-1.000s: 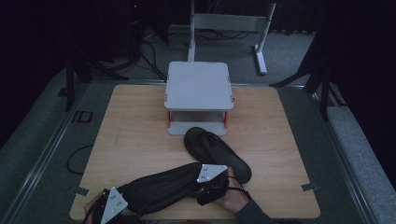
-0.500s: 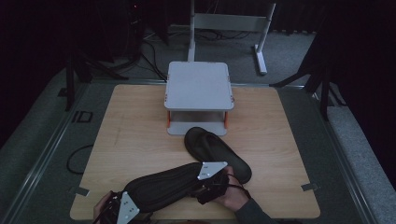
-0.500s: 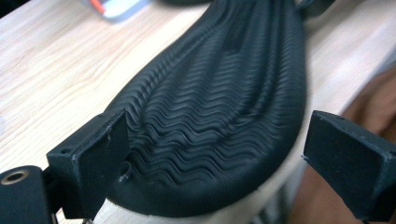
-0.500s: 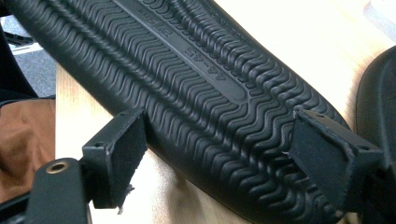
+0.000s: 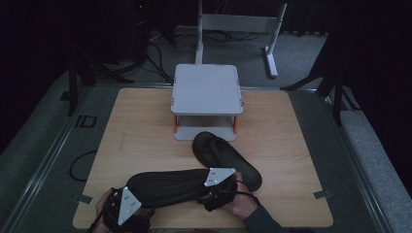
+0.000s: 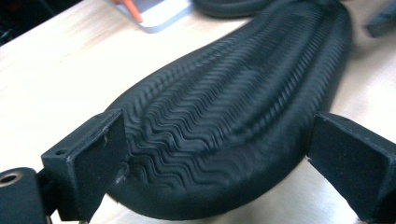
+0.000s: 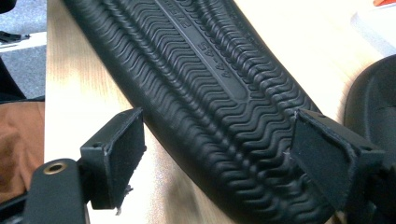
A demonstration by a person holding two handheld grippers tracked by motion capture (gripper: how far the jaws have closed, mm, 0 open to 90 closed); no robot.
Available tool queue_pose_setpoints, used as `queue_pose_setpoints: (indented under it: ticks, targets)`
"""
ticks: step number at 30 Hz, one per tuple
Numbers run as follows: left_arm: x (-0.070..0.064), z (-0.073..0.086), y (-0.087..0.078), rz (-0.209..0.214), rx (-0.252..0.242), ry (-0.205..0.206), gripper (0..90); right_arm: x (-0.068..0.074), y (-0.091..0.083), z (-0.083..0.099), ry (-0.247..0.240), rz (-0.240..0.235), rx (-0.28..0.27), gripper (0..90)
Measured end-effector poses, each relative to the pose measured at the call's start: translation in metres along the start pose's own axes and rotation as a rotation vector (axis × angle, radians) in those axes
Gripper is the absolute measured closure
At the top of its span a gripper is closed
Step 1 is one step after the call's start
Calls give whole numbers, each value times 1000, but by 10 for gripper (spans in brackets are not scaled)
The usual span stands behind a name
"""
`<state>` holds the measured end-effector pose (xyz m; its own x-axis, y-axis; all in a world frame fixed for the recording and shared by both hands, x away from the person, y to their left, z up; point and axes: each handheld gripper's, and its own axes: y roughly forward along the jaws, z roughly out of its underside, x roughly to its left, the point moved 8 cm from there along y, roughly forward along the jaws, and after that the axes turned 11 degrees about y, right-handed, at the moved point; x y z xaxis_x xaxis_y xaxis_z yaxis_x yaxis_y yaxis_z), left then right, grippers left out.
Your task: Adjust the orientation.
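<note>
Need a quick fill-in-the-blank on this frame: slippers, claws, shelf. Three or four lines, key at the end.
1. The near slipper lies with its ribbed ____ facing up.
2. Both the left claw and the right claw stand ____, one at each end of that slipper.
3. The second slipper lies in front of the small grey ____.
4. Everything rests on a ____ table.

Missing words: sole; open; shelf; wooden
</note>
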<state>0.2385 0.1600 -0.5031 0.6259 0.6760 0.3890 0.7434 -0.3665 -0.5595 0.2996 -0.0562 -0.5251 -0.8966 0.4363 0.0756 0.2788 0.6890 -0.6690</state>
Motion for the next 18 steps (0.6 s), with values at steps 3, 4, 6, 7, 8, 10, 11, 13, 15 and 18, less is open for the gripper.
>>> queue_pose_setpoints:
  ticks: [3, 4, 6, 7, 8, 10, 11, 13, 15, 18]
  targets:
    - [11, -2, 6, -2, -27, -39, 56, 0, 1, 0, -4, 4, 7, 172]
    - [14, -3, 8, -7, -30, -43, 60, 0, 2, 0, -6, 6, 8, 172]
    - [21, -5, 13, -40, -24, -42, 70, 0, 2, 1, -11, 10, 11, 172]
    - [24, -5, 15, -38, -19, -41, 81, 1, 4, 1, -17, 12, 17, 165]
    - [24, -5, 15, -38, -19, -41, 81, 1, 4, 1, -17, 12, 17, 165]
    - [30, -8, 23, -34, -30, -52, 88, 2, 6, 3, -29, 15, 30, 157]
    - [31, -10, 25, -38, -26, -47, 89, 3, 7, 4, -36, 17, 35, 148]
    - [30, -12, 25, -36, -28, -43, 89, 6, 8, 5, -53, 24, 43, 143]
    - [27, -13, 22, -31, -25, -34, 89, 6, 10, 7, -68, 44, 61, 150]
    - [18, -11, 11, -15, -9, -21, 90, 5, 11, 7, -71, 45, 61, 153]
